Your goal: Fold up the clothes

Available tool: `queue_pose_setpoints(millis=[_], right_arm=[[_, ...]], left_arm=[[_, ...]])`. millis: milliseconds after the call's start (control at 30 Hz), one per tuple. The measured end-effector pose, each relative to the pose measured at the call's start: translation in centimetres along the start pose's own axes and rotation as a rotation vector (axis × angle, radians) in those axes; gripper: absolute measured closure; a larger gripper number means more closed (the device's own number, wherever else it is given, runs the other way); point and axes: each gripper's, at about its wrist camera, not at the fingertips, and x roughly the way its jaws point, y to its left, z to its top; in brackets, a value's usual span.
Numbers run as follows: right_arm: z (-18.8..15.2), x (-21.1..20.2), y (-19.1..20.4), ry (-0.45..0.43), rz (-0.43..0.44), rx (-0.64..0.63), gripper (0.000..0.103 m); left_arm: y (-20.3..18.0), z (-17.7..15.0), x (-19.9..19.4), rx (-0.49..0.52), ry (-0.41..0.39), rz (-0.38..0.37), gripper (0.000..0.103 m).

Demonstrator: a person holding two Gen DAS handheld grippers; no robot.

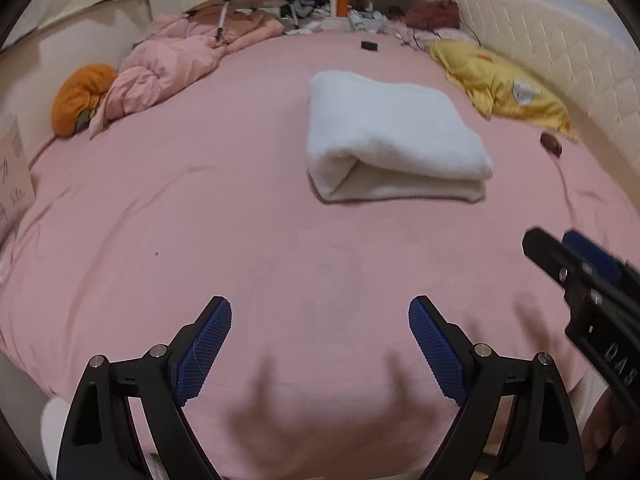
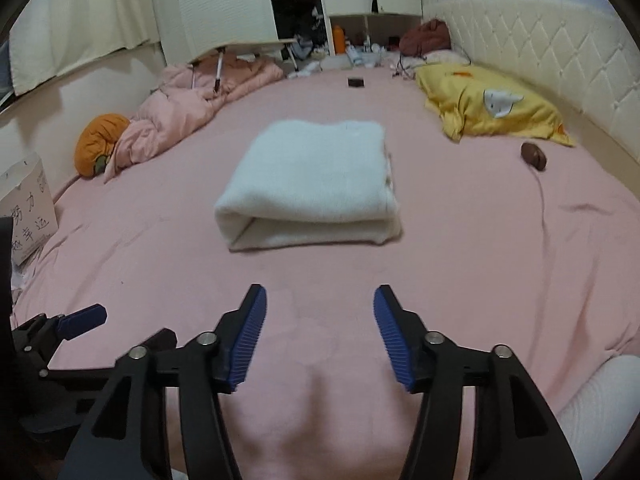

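A white fluffy garment lies folded into a thick rectangle in the middle of the pink bed sheet; it also shows in the right wrist view. My left gripper is open and empty, held over the sheet near the bed's front edge, well short of the garment. My right gripper is open and empty too, also short of the garment. The right gripper shows at the right edge of the left wrist view. The left gripper shows at the lower left of the right wrist view.
A crumpled pink duvet and an orange cushion lie at the left. A yellow pillow lies by the white padded headboard. A small brown object with a cord and a black box rest on the sheet.
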Motion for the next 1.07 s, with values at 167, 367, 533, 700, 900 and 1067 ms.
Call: queue_pose_setpoints(millis=[167,367,533,700,900,1067], right_arm=[[0.0,-0.9,0.0,-0.023,-0.019,-0.015,0.044],[0.0,-1.1,0.2,-0.028,-0.016,-0.028,0.044],[0.0,-1.2,0.3,-0.031,-0.014,-0.039,0.044],[0.0,-1.2,0.4,-0.030,-0.015,-0.046,0.044],[-0.1,-0.9,0.4,-0.023,-0.012,-0.047,0.044],[-0.1,-0.8,0.4,-0.022,-0.012,-0.047,0.044]], left_arm=[[-0.1,-0.3,-0.2,-0.032,0.005,-0.042,0.013],[-0.2,-0.5,-1.1,-0.031,-0.029,-0.013,0.004],[0.0,-0.4,-1.5,-0.035,-0.047,0.004,0.001],[0.3,-0.4,-1.0,-0.050,-0.024,-0.010,0.001],[0.5,-0.5,-0.8,-0.055,-0.018,-0.017,0.001],[0.3,-0.7,-1.1,-0.041,-0.049,0.015,0.001]])
